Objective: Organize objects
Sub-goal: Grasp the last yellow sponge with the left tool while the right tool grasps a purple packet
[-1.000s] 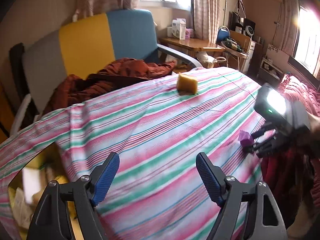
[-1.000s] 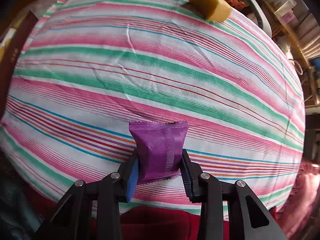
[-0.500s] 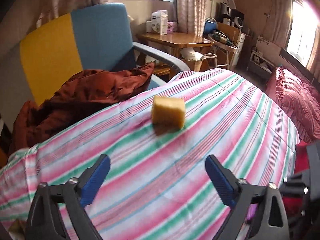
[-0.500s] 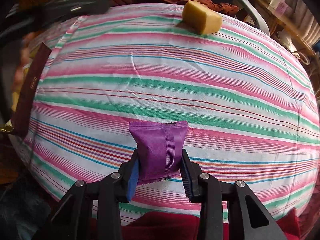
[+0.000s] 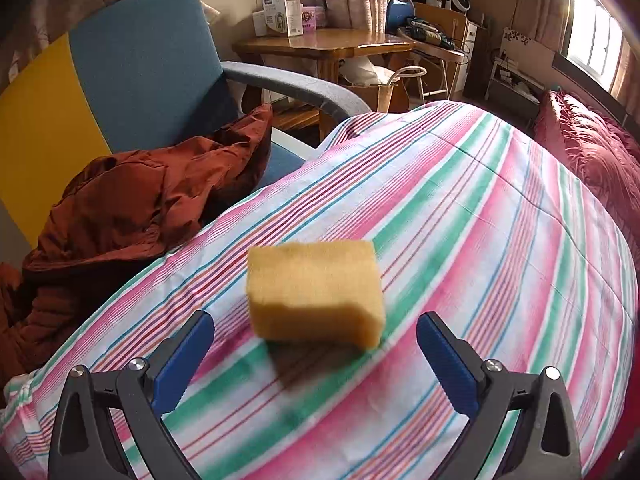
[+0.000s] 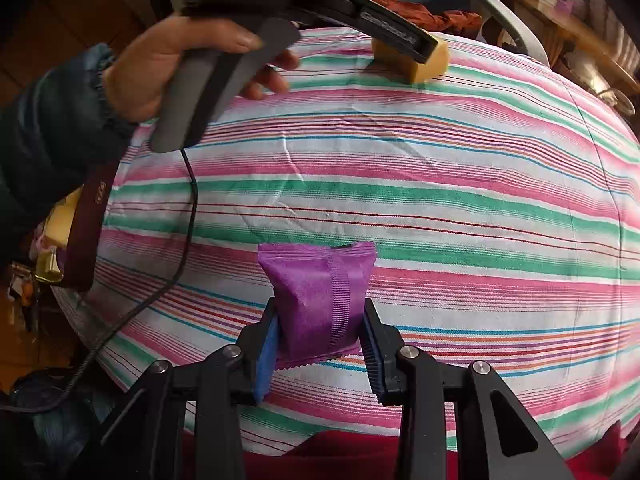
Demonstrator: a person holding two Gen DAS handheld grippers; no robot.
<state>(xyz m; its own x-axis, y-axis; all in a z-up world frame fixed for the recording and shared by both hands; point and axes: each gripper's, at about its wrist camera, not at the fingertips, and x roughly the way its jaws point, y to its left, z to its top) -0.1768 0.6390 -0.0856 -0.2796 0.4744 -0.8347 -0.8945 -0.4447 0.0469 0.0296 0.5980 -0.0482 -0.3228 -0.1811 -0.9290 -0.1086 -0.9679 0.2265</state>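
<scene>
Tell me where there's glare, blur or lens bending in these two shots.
Left wrist view: the window at upper right blows out white, the yellow sponge looks slightly motion-blurred, and it casts a soft shadow toward the camera. Right wrist view: fisheye bends the striped cloth into a dome; the purple packet is sharp, without glare.

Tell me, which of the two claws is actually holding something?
The right claw: its jaws are shut on a purple packet. The left claw is open and empty, its jaws either side of a yellow sponge on the striped cloth.
</scene>
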